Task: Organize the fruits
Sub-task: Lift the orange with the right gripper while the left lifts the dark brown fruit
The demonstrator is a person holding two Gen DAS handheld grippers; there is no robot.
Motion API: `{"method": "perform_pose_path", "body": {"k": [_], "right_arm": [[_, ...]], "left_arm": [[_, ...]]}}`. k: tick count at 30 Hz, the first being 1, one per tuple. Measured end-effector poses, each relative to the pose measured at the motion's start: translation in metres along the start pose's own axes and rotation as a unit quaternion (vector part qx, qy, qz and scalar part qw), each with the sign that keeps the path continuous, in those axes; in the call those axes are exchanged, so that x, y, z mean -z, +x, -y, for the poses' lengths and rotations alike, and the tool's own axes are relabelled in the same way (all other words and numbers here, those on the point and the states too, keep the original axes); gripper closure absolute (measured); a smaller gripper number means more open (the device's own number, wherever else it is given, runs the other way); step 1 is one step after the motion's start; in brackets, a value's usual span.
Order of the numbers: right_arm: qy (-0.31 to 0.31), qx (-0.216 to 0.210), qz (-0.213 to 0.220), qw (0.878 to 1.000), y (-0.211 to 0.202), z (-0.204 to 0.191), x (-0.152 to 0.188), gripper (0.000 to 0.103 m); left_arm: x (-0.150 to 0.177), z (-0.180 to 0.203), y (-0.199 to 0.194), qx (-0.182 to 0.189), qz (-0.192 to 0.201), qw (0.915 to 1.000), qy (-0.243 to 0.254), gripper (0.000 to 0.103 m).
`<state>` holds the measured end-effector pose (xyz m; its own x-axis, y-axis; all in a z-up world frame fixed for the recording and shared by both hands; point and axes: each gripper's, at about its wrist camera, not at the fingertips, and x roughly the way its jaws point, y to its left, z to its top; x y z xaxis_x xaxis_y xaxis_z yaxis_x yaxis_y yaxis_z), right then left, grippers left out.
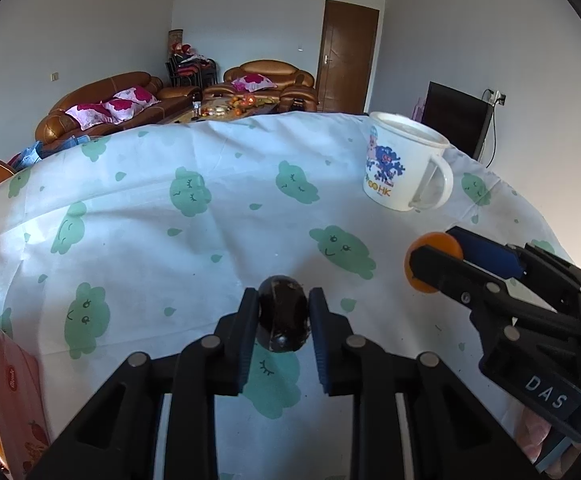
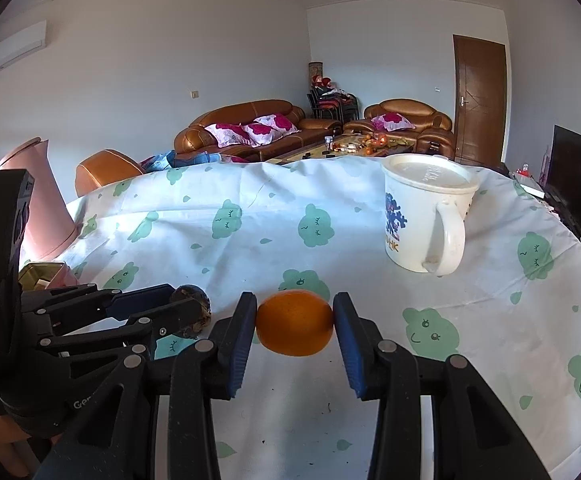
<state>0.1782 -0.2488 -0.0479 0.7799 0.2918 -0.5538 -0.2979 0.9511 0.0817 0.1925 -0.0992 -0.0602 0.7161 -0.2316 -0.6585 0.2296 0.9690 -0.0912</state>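
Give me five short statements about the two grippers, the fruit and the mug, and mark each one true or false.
1. The left gripper is shut on a dark brown fruit. True.
2. The right gripper holds a banana. False: it is shut on an orange.
3. The white mug lies tipped on its side. False: it stands upright on the tablecloth, handle towards the camera.
4. The mug has a blue cartoon print on its side. True.
5. The tablecloth is plain red. False: it is white with green smiling shapes.
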Motion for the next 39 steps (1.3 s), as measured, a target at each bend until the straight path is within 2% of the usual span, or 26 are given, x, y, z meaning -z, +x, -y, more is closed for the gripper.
{"method": "perform_pose_path", "body": {"k": [22, 39], "right_arm": [[-0.017, -0.001, 0.041, 0.999, -0.016, -0.006, 0.002, 0.061], [-0.037, 0.004, 0.081, 0.996, -0.031, -0.016, 0.004, 0.061]], "left_arm": [[0.01, -0.003, -0.029, -0.011, 0.046, 0.9989, 0.002, 0.077], [0.02, 0.002, -0.052, -0.033, 0.09, 0.9952, 0.018, 0.077]]}}
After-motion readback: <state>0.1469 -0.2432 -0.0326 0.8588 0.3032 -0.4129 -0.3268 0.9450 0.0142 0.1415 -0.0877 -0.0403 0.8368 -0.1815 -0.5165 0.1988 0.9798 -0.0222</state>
